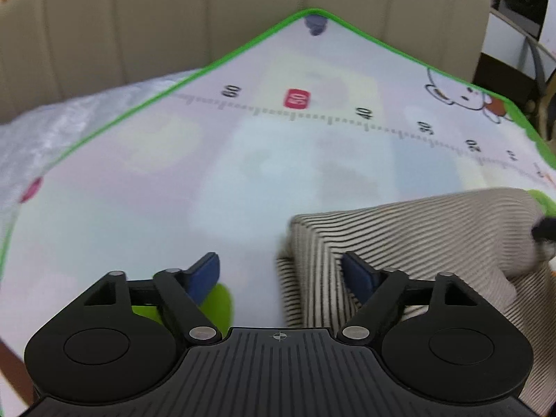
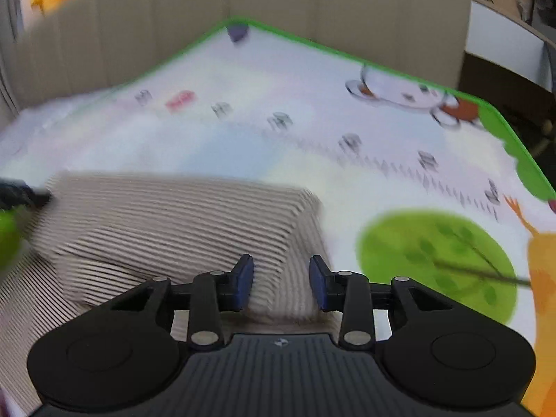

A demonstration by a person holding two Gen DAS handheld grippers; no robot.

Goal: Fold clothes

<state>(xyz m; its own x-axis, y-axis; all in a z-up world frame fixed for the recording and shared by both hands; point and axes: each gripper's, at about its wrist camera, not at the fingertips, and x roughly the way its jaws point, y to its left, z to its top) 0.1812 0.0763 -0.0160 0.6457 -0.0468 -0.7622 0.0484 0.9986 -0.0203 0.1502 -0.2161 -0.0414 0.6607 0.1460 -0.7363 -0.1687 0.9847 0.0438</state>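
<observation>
We've got the left gripper (image 1: 279,272) spread wide over the mat (image 1: 139,180), holding nothing; folded striped shirt (image 1: 399,243) sits under its right finger. Right gripper (image 2: 281,283) is part open, shirt (image 2: 180,222) between and ahead-left of its jaws. Beige sofa (image 1: 208,17) behind.

Striped garment (image 1: 410,239) folded on green-edged play mat (image 1: 173,180)
</observation>
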